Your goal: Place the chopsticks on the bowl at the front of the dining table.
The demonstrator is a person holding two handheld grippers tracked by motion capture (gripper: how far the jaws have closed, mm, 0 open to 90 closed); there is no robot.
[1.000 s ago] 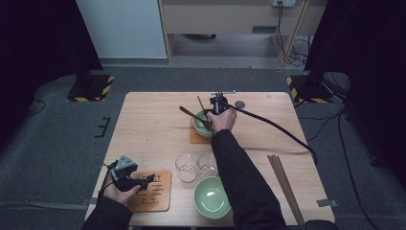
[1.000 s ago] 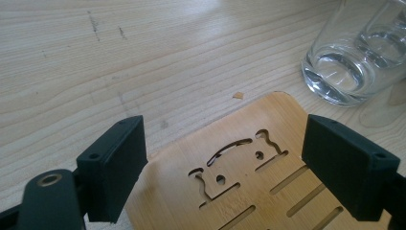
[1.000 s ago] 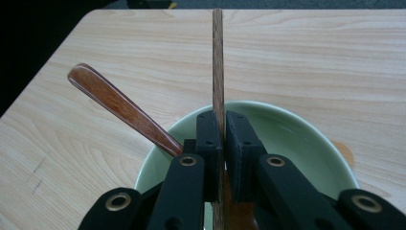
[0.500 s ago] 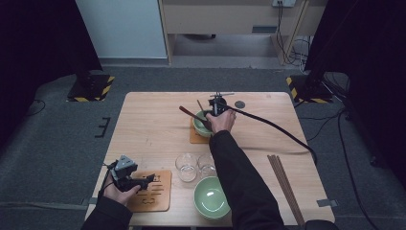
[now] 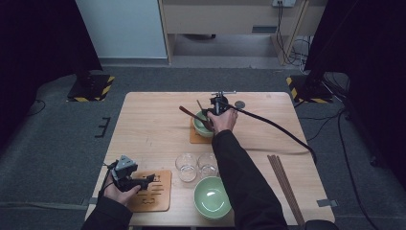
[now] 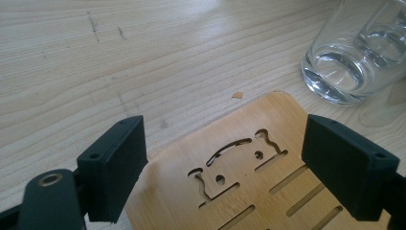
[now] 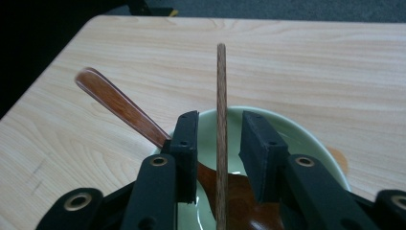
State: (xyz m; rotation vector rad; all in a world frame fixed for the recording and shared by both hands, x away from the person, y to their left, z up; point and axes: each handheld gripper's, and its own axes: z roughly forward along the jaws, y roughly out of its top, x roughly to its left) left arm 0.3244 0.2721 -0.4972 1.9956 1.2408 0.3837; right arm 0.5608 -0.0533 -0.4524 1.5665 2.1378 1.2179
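Right gripper view: right gripper (image 7: 218, 158) over the far green bowl (image 7: 306, 139), its fingers just opening, a chopstick (image 7: 220, 96) standing between them with a gap each side (wooden spoon (image 7: 115, 103) leaning in the bowl). Left gripper (image 6: 225, 167) at the near-left desk (image 6: 143, 57) corner, fingers wide over a bamboo coaster (image 6: 249, 143).

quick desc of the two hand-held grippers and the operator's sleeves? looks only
Both are black. The left hand-held gripper carries a grey three-cornered plate on top. The right hand-held gripper trails a thick black cable across the table. Jaws end in blocky black pads on arms with brass-coloured rivets. Sleeves are dark.
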